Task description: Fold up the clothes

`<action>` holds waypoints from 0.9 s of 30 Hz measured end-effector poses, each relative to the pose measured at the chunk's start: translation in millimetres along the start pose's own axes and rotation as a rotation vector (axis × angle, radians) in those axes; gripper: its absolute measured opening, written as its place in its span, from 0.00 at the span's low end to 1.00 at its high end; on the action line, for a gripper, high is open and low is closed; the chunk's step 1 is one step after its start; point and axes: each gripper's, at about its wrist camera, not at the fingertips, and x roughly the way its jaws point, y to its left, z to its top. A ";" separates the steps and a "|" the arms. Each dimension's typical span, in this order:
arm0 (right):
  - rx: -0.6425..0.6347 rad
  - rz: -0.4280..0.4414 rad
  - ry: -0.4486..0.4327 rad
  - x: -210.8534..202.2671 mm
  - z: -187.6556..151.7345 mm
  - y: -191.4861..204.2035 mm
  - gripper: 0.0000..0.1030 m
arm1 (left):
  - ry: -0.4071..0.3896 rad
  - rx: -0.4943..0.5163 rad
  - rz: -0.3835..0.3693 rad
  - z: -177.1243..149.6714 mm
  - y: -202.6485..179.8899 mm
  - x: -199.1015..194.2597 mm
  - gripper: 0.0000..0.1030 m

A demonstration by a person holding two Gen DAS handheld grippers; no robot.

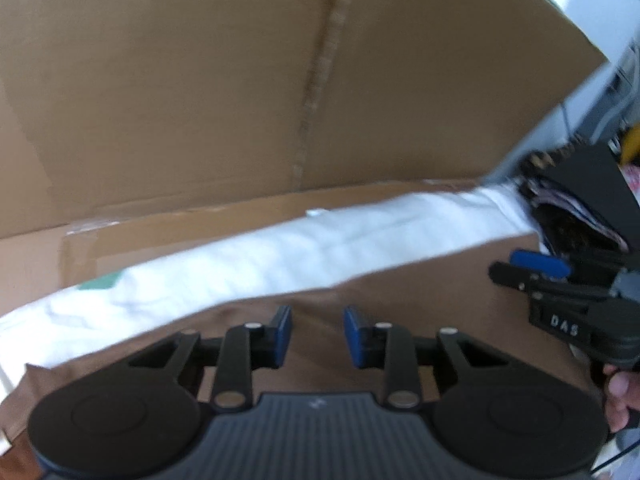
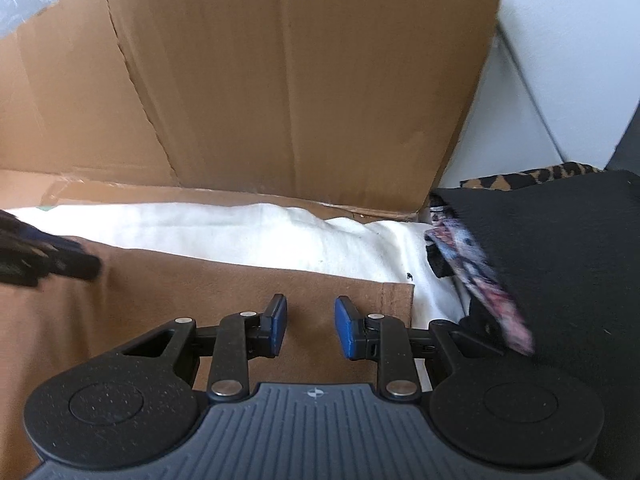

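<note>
Both tools are held over the brown garment, jaws apart.

The left tool (image 1: 317, 336) and right tool (image 2: 311, 328) are seen spread, nothing pinched, above the brown garment (image 2: 168, 300). Beyond it a white cloth (image 2: 240, 236) is laid, then a cardboard wall (image 2: 280, 80); dark clothes (image 2: 560, 260) are piled alongside, right.

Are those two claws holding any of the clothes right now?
No. The left gripper and right gripper both hover open over the brown garment, with nothing pinched between the blue pads.

Left hand-held gripper (image 1: 317, 336) and right hand-held gripper (image 2: 311, 329): jaws parted, nothing between.
</note>
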 end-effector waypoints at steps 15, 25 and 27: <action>-0.023 0.131 0.030 -59.5 -56.8 4.6 0.33 | 0.015 -0.038 -0.004 4.3 1.9 -0.8 0.30; 0.012 0.163 0.030 -91.7 -52.3 5.3 0.43 | 0.035 -0.057 0.051 -1.9 27.4 -78.0 0.45; 0.016 0.178 0.030 -104.2 -46.1 6.7 0.47 | 0.032 -0.068 0.070 -3.8 35.9 -101.6 0.49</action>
